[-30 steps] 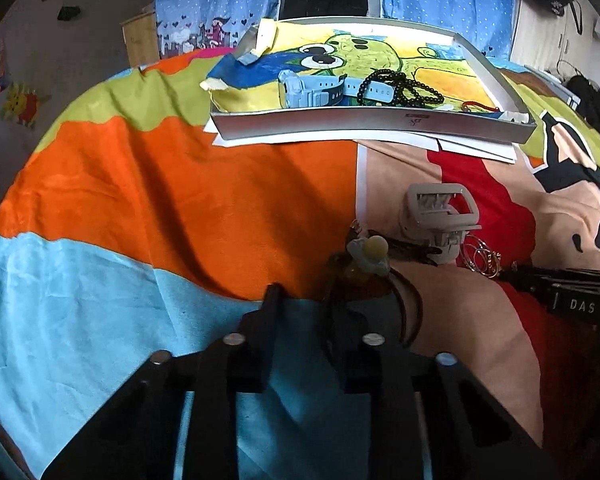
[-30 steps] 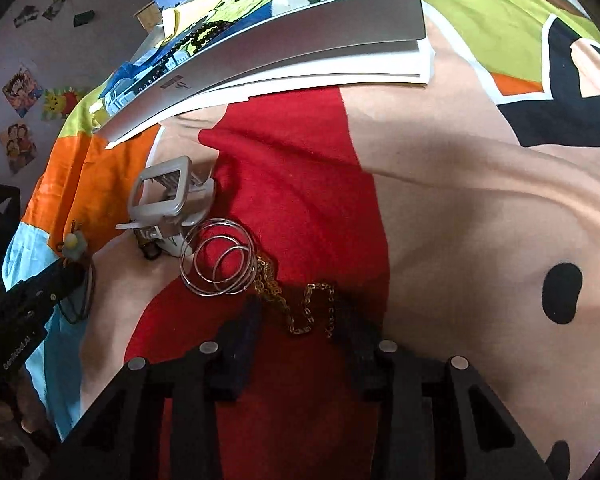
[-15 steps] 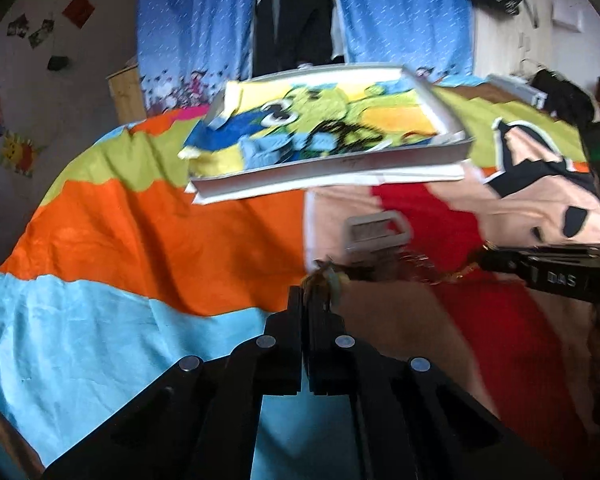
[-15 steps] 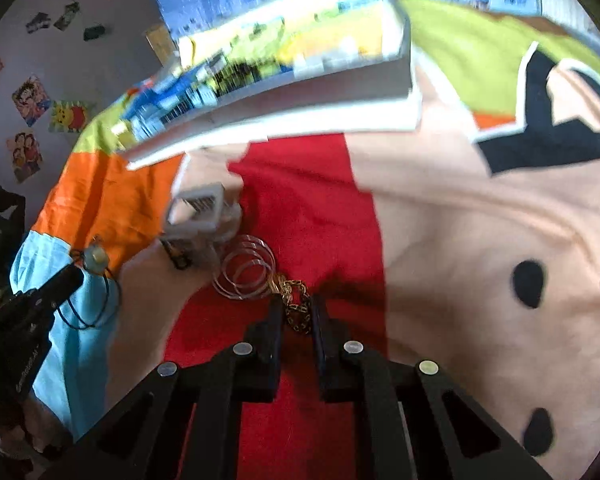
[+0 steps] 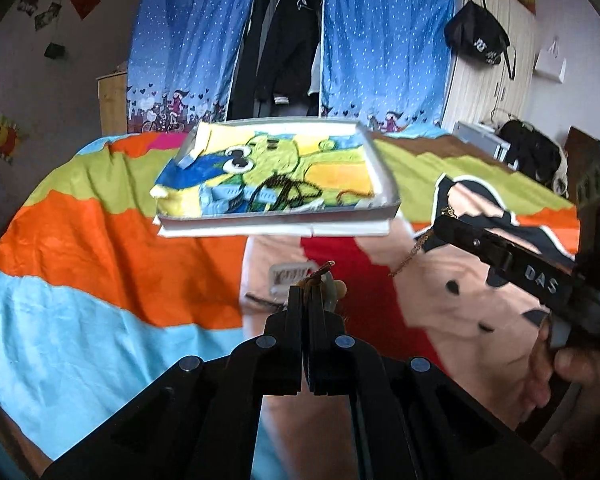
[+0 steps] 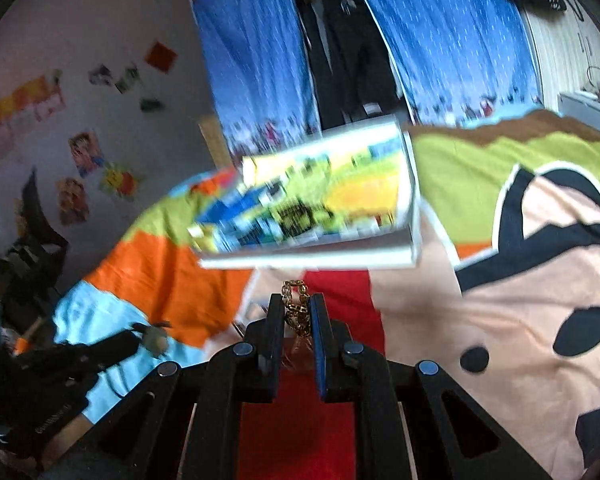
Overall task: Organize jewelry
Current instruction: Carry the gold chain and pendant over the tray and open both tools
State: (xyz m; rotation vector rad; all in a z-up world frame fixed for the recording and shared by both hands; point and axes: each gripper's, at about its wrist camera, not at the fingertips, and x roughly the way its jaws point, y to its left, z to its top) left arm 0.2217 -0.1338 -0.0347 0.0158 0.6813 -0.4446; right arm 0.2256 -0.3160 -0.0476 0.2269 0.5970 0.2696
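Observation:
My left gripper [image 5: 306,300] is shut on a dark cord necklace with a pale charm [image 5: 335,291], held up off the bedspread. From the right wrist view that gripper [image 6: 134,336] and the charm [image 6: 156,340] sit low on the left. My right gripper [image 6: 296,312] is shut on a gold chain [image 6: 295,306], which bunches between its pads. In the left wrist view the right gripper [image 5: 440,220] reaches in from the right with the chain [image 5: 410,256] dangling. Beyond both lies a white tray [image 5: 276,220] [image 6: 308,254] lined with a cartoon picture. It holds a pale blue watch [image 5: 228,194] and black beads [image 5: 284,192].
A white hair claw [image 5: 290,276] lies on the multicoloured bedspread [image 5: 100,248] just past my left fingertips. A hand [image 5: 560,364] grips the right tool. Blue curtains [image 5: 380,48], hanging clothes and a black bag [image 5: 478,44] stand behind the bed.
Both grippers went from open to shut, the left on the cord necklace, the right on the gold chain. Both then rose off the bedspread, tilting up so the tray and curtains fill the views.

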